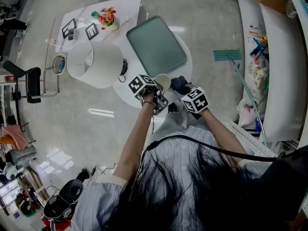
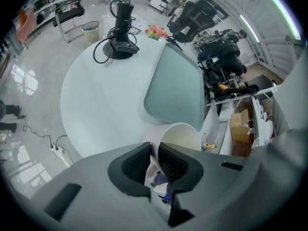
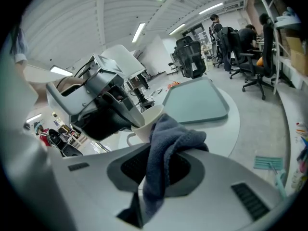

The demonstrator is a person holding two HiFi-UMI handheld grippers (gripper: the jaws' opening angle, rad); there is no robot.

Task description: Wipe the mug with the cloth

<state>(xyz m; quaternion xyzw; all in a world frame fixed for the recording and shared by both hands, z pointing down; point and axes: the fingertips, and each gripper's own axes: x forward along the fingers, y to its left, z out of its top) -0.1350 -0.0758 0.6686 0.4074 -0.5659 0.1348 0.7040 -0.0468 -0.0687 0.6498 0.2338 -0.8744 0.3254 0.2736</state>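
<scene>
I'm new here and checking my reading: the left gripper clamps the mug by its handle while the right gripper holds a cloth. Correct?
Not by its handle: the left gripper clamps the mug by its rim, as the left gripper view shows. The handle sticks out free in the right gripper view. The right gripper does hold a cloth.

Showing plain cream-white on the round ceramic mug (image 2: 180,136). Showing unpatterned dark blue-grey on the soft looped fabric cloth (image 3: 168,143). Reading pale sea-green on the rounded plastic tray (image 2: 178,90), plain white on the round counter (image 2: 106,95). Wearing light grey shells and black ribbed pads (image 2: 134,163) on the left hand-held gripper (image 2: 153,159) and right hand-held gripper (image 3: 161,167), both bearing black-and-white square markers (image 1: 140,84).
</scene>
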